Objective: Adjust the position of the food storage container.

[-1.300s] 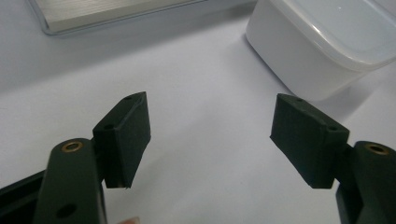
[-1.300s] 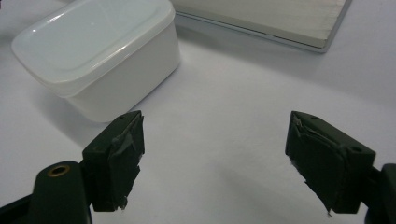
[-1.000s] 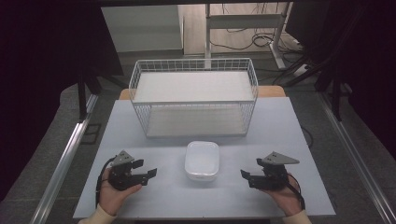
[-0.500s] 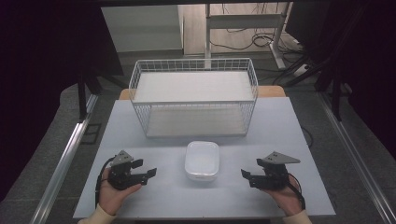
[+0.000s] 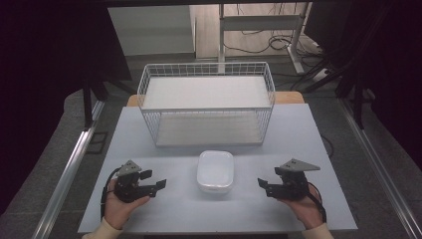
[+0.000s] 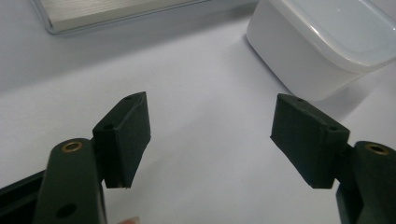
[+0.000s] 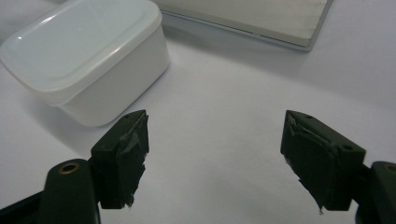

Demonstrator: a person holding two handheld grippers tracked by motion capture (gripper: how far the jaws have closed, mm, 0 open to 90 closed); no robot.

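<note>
A white lidded plastic container [image 5: 215, 171] rests on the white table [image 5: 189, 209] between my two hands. My left gripper [image 5: 157, 183] lies low at the container's left, jaws pointing toward it, open and empty. My right gripper [image 5: 263, 185] mirrors it on the right side, also open with nothing in it. In the left gripper view the container [image 6: 327, 42] is at the upper right, beyond the wide-apart jaws of that gripper [image 6: 210, 135]. The right gripper view has the container [image 7: 88, 56] at the upper left, apart from its own gripper [image 7: 215, 154].
A white wire basket [image 5: 206, 107] with a pale board on its floor stands behind the container. Its metal base edge [image 6: 116, 16] crosses the top of both gripper views. Dark floor, rails and cables surround the table.
</note>
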